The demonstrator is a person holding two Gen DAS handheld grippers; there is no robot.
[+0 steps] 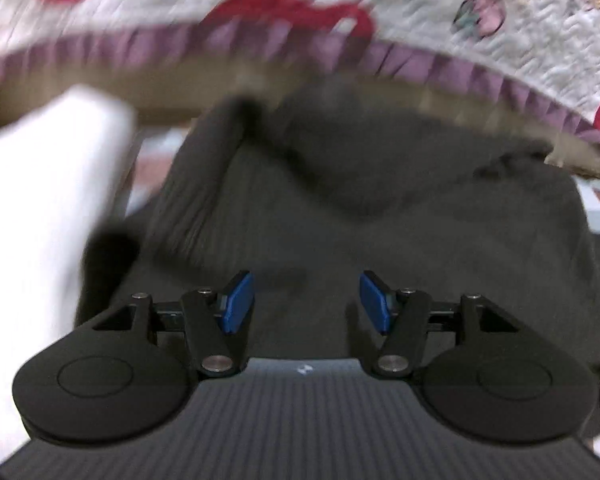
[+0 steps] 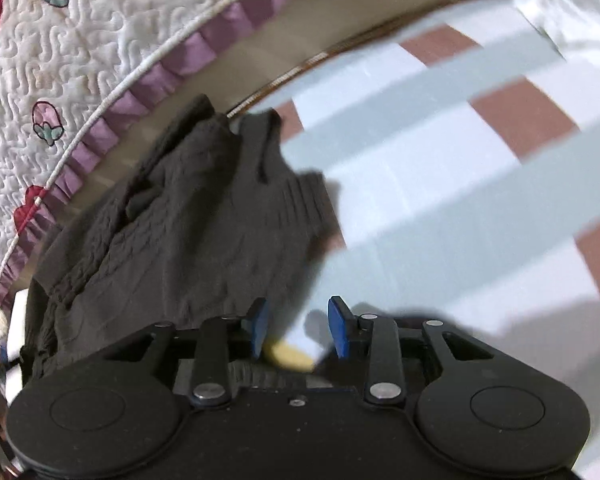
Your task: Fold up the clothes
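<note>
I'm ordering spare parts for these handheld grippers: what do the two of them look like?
Both match: the left gripper and right gripper have matte black linkage arms with silver pivot screws, round black discs at each side and blue fingertip pads. The left body is ribbed grey with a small white mark.

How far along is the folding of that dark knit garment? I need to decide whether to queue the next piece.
Early stage. Done: the dark knit garment lies on the checked sheet beside the quilt, but bunched and creased, with no neat fold visible. In hand: nothing; the left gripper and right gripper are both open and empty above it. Left: smoothing and all the folds.
</note>
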